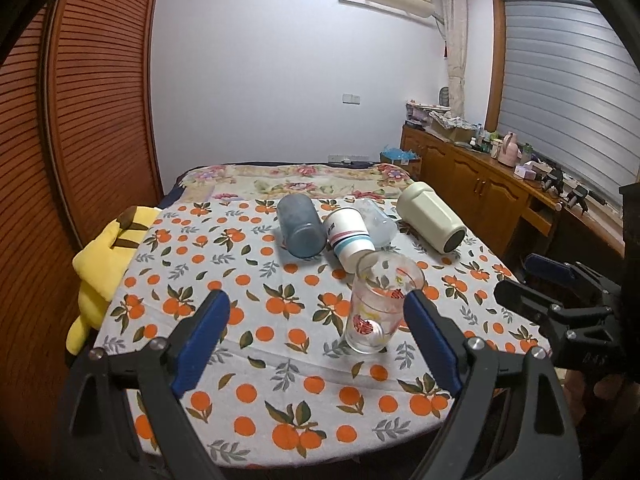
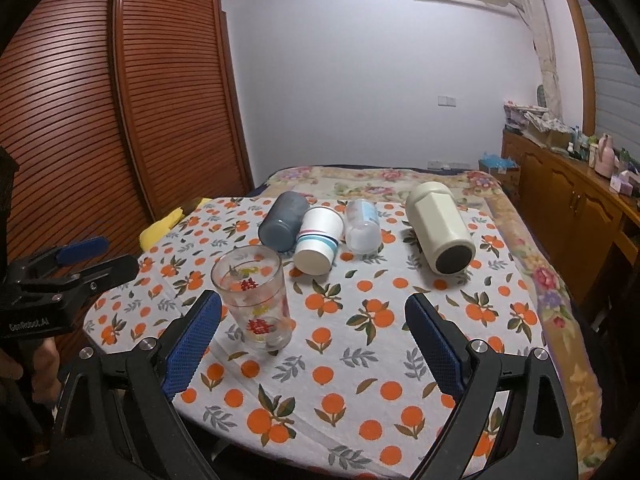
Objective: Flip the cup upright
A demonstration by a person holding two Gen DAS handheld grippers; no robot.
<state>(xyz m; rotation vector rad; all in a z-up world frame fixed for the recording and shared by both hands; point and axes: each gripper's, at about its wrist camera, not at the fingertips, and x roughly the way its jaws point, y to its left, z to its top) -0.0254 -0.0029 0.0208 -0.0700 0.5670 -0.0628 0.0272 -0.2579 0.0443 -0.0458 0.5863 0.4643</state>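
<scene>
Glass tumbler (image 1: 383,303) with red and yellow prints stands upright on the orange-patterned tablecloth (image 1: 280,380), between the left gripper (image 1: 316,340) and right gripper (image 2: 313,340), both spread wide and empty; behind it, four cups lie tipped over.

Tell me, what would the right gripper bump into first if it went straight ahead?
Probably nothing close by. The right gripper is open over bare tablecloth; the upright glass stands beside its left finger. Further along, the lying paper cup looks nearest its line, though depth is unclear.
</scene>
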